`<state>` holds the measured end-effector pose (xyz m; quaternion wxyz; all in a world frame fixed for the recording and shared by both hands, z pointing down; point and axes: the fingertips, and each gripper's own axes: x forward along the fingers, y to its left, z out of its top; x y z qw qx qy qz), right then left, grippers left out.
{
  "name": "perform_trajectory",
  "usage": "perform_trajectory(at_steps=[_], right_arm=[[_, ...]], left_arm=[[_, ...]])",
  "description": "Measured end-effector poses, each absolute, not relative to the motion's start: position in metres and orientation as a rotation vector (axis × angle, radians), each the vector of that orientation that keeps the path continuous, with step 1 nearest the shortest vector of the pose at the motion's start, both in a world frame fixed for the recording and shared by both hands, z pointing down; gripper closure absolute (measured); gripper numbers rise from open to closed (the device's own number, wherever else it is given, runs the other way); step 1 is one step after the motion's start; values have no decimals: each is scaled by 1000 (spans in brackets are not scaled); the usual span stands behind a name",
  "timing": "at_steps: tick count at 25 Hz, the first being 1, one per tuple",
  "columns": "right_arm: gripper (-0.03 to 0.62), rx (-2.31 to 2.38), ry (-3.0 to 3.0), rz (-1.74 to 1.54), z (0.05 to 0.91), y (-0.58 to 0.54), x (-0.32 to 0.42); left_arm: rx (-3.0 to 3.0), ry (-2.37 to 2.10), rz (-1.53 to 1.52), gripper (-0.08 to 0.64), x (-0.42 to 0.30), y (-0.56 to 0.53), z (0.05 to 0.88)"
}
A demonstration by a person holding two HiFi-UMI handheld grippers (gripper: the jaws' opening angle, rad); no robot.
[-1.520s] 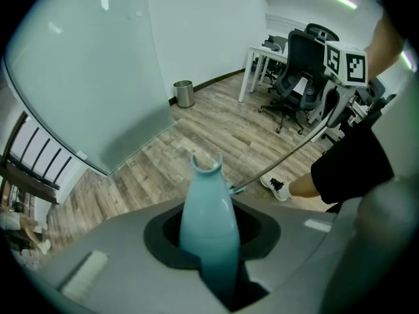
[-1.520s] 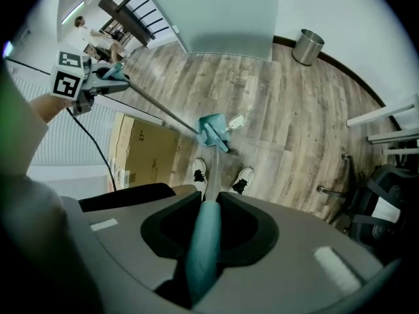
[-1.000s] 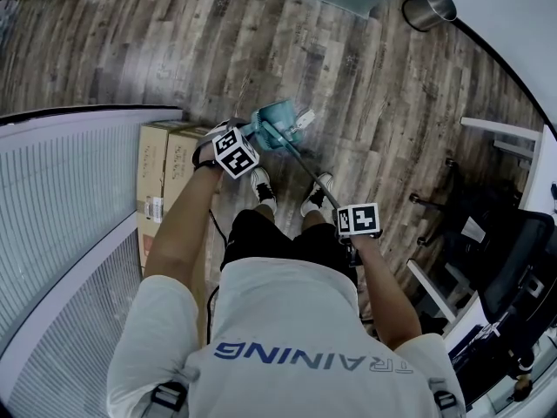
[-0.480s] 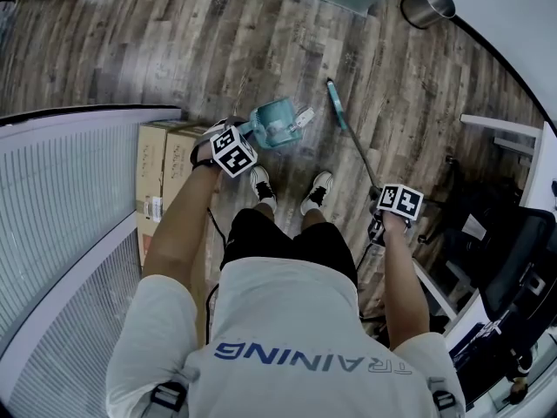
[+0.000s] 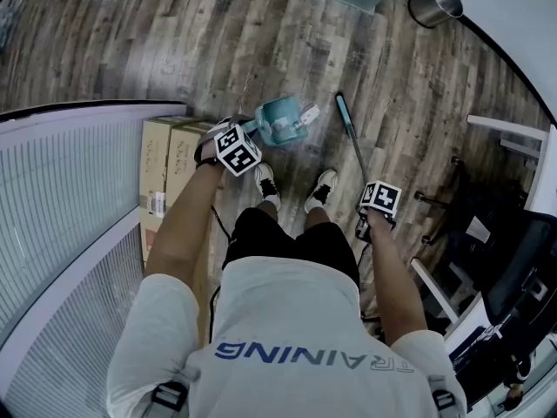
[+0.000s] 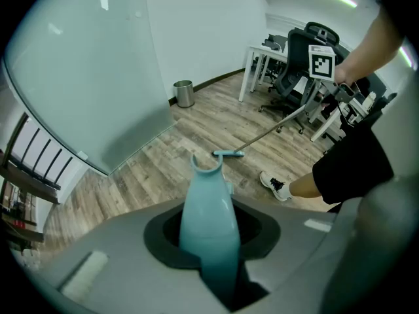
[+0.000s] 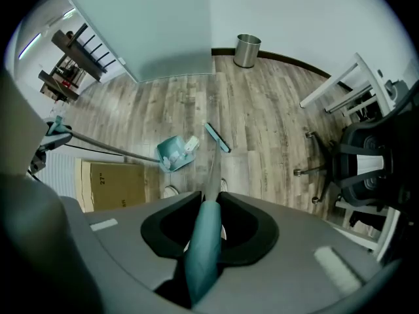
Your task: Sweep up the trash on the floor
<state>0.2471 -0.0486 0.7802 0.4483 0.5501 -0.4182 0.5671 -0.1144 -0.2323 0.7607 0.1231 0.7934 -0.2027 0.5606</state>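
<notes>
Trash, a few white scraps, sits at the mouth of the teal dustpan, which rests on the floor at 12 o'clock from the shoes in the head view. The left gripper is clamped on its handle. The right gripper is closed on the broom, whose head lies near the pan's 3 o'clock side with its long axis running 11 to 5, so the next stroke probably goes toward 9 o'clock.

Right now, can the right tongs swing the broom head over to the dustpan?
Probably yes. The right tongs are shut on the broom handle, and only bare floor lies between the broom head and the dustpan; both shoes sit nearer the person, out of that path.
</notes>
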Motion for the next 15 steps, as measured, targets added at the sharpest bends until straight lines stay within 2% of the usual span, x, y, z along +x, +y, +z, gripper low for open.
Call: perform_trajectory(at_steps=[15], right_arm=[[486,942,-1230,1642,764,-10,119]], left_arm=[[2314,-591,1637,468,-115,-231,762]])
